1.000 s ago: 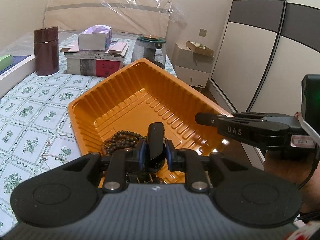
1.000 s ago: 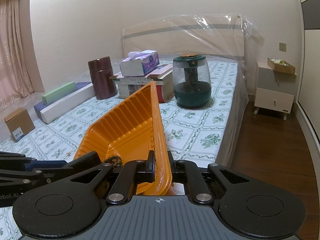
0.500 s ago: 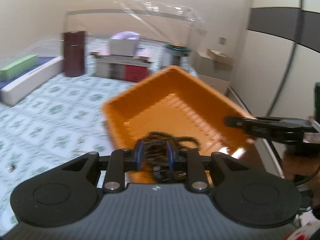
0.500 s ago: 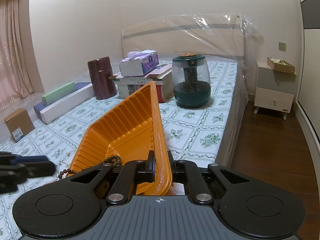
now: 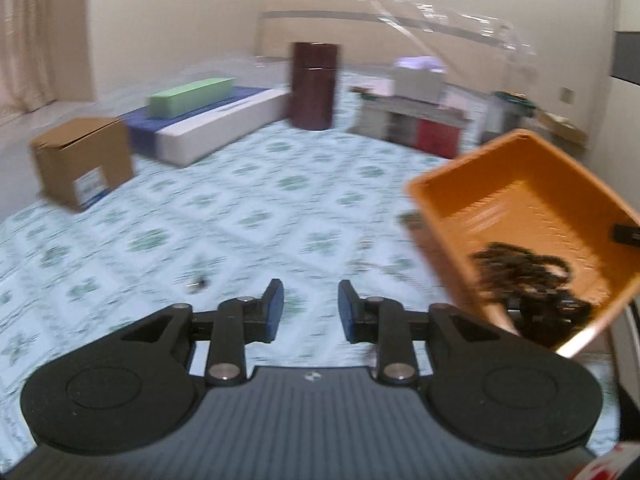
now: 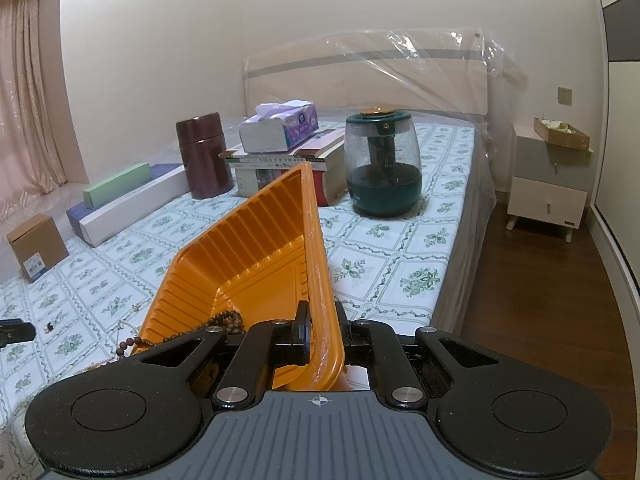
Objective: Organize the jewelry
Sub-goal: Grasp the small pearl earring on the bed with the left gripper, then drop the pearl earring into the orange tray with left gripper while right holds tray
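Observation:
My right gripper (image 6: 322,322) is shut on the near rim of an orange plastic tray (image 6: 256,240) and holds it tilted over the bed. Dark bead strings (image 6: 226,320) lie in the tray's low corner, and one strand hangs over its edge. In the left wrist view the tray (image 5: 532,200) with the beads (image 5: 520,272) is at the right. My left gripper (image 5: 310,306) hovers over the patterned bedspread to the tray's left, its jaws opening with nothing between them. A small dark piece (image 5: 199,282) lies on the bedspread ahead of it.
A cardboard box (image 5: 80,160), a green box (image 5: 190,96) on a long white box, a brown canister (image 5: 314,84), stacked books (image 6: 288,168) with a tissue box, and a green glass jar (image 6: 382,160) stand on the bed. The bed's edge, wood floor and nightstand (image 6: 550,196) are at the right.
My left gripper swung left, away from the tray and out over the bedspread, and its jaws widened. The bead strings stay in the tray. The right gripper and tray kept still.

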Demonstrator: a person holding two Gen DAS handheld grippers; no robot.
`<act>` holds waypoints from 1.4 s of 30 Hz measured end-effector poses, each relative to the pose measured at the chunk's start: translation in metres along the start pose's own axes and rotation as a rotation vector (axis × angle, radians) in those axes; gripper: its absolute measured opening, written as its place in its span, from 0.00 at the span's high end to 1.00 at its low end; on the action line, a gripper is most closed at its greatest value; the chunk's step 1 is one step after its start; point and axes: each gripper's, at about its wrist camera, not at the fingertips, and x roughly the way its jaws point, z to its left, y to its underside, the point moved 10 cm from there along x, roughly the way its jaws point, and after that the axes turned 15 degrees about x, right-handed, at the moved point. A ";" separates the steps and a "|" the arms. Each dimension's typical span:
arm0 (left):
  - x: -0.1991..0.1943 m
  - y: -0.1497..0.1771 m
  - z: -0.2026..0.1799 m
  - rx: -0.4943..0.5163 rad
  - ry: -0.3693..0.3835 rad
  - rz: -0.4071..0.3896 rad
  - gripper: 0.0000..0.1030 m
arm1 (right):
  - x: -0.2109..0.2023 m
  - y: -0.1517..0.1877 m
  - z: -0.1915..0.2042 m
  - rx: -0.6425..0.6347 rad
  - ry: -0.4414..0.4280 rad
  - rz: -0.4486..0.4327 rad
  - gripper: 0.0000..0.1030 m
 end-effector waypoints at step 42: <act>0.075 0.034 0.051 0.122 -0.128 0.098 0.93 | 0.003 0.002 -0.005 0.006 0.014 0.009 0.91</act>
